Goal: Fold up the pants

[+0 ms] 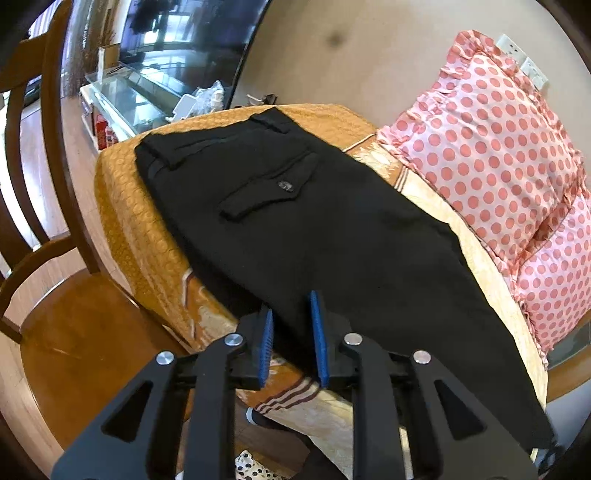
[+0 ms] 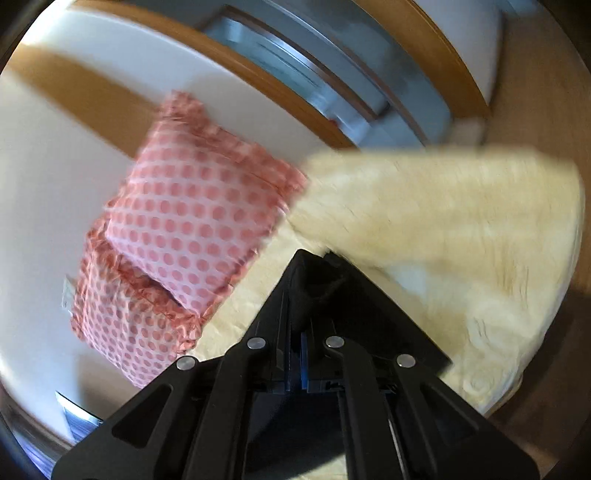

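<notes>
Black pants (image 1: 295, 221) lie flat on a bed. I count one pair. They rest on a yellow-orange bed cover (image 1: 125, 199), and the waistband is at the far end of the cover. One back pocket (image 1: 273, 188) with one small button (image 1: 285, 184) faces up. The legs run down toward the near edge of the bed.

In the left wrist view, the left gripper (image 1: 295, 332) is at the near edge of the pants. Its two blue pads (image 1: 318, 339) stand a little apart, with black cloth between them. I cannot tell if the pads press on the cloth.

In the right wrist view, the right gripper (image 2: 297, 362) has its two fingers squeezed together. They pinch a bit of the black pants (image 2: 317, 280), which sticks up in a point past the tips. This view is blurry.

Two pink pillows with red dots sit next to the pants, on the side near the wall. One pillow (image 1: 491, 147) leans over the other pillow (image 1: 554, 280). Two white wall sockets (image 1: 524, 62) are on the wall above the pillows.

On the other side of the pants stands one brown wooden chair (image 1: 55, 258). Past the waistband is one big dark TV screen (image 1: 184, 33) on a low white stand (image 1: 118, 107).
</notes>
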